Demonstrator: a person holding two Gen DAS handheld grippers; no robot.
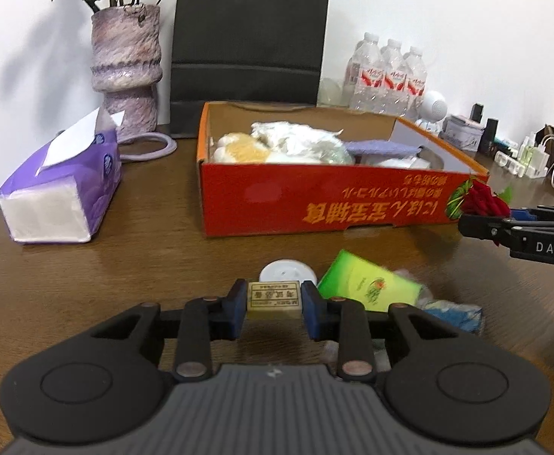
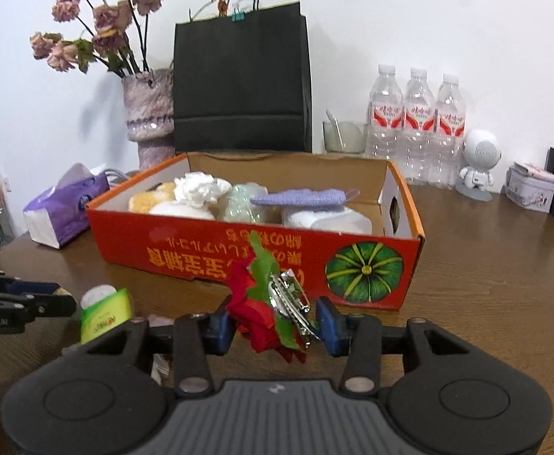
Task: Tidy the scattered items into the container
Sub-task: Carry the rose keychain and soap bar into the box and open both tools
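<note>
Across the whole lower half of both views spreads a dark brown wood-grain tabletop point(image 2: 485, 265), backed by a plain white wall point(image 2: 428, 19) that fills the upper half. Against that wall, upper centre, stands a tall black paper carrier bag point(image 2: 241, 83); to its left is a mottled purple-grey ceramic vase of dried pink roses point(image 2: 150, 117), and to its right a row of three clear plastic water bottles with red labels point(image 2: 417, 121). At the middle of each frame sits the container, an open red-and-orange cardboard box printed with a green pumpkin point(image 2: 315, 261), already holding soft white, yellow and lilac items. Left of it lies a purple soft pack of white tissues point(image 1: 61, 193). At the right edge of the right wrist view stand a small white round-headed robot figurine point(image 2: 478, 167) and a pale lilac tin point(image 2: 532, 189).

Low in the left wrist view, on the table before the box, lie a bright green flat packet point(image 1: 368, 284) and a small white round lid point(image 1: 286, 271), just beside each other. The left gripper point(image 1: 274, 301) is clamped on a small beige rectangular eraser point(image 1: 273, 299). The right gripper point(image 2: 273, 322) is clamped on a red fabric rose brooch with green leaves and a silver clip point(image 2: 269, 303), held in front of the box's near wall.
</note>
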